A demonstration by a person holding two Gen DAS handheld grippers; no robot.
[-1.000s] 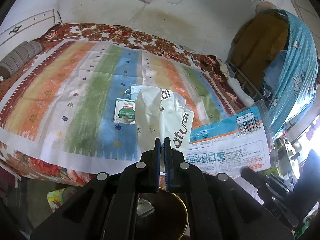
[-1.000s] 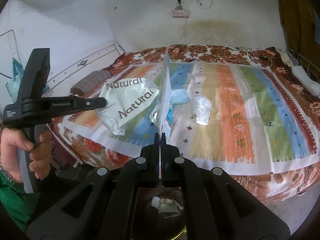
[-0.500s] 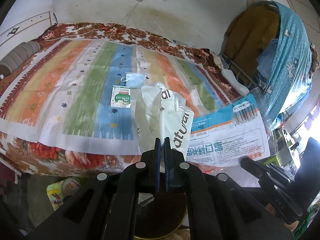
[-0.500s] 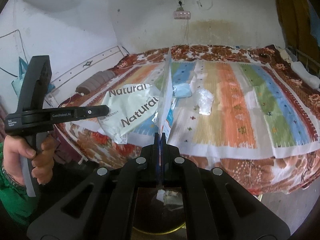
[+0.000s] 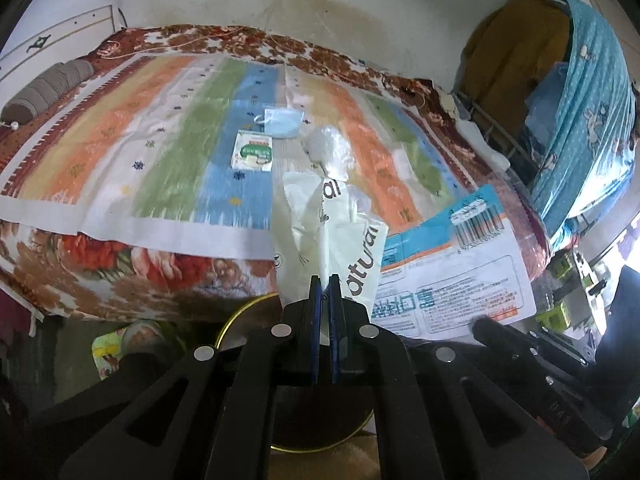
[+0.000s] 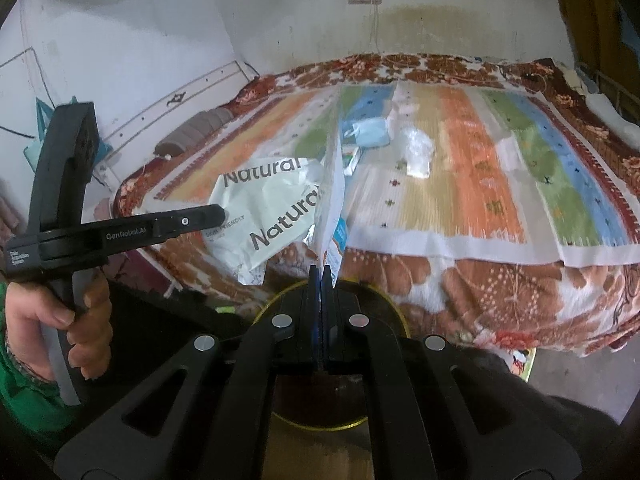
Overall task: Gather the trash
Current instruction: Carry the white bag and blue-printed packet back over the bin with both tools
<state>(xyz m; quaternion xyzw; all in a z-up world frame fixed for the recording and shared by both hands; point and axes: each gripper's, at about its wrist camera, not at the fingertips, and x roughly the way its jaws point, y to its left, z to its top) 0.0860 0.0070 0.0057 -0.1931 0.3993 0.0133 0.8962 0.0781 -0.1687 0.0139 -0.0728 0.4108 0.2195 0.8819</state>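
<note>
My left gripper [image 5: 324, 280] is shut on a crumpled white "Natural" bag [image 5: 328, 232], also seen in the right wrist view [image 6: 264, 216]. My right gripper [image 6: 321, 270] is shut on a flat blue-and-white printed package [image 6: 334, 200], which shows face-on in the left wrist view [image 5: 448, 272]. Both are held off the bed's near edge, above a round gold-rimmed bin [image 5: 240, 316], also in the right wrist view [image 6: 384, 304]. On the striped bedspread [image 5: 160, 152] lie a blue face mask [image 5: 282, 122], a small green-and-white carton [image 5: 253, 152] and a clear plastic wrapper [image 5: 328, 150].
A brown bolster [image 5: 44, 90] lies at the bed's left end. Clothes and a blue curtain [image 5: 576, 100] hang at the right. A colourful mat [image 5: 114, 354] lies on the floor by the bin. The left handle and hand [image 6: 60, 240] are at the right view's left.
Both grippers have pulled back from the bed with their trash. The bed's edge and the bin below have come more into view; the mask, carton and wrapper look farther away.
</note>
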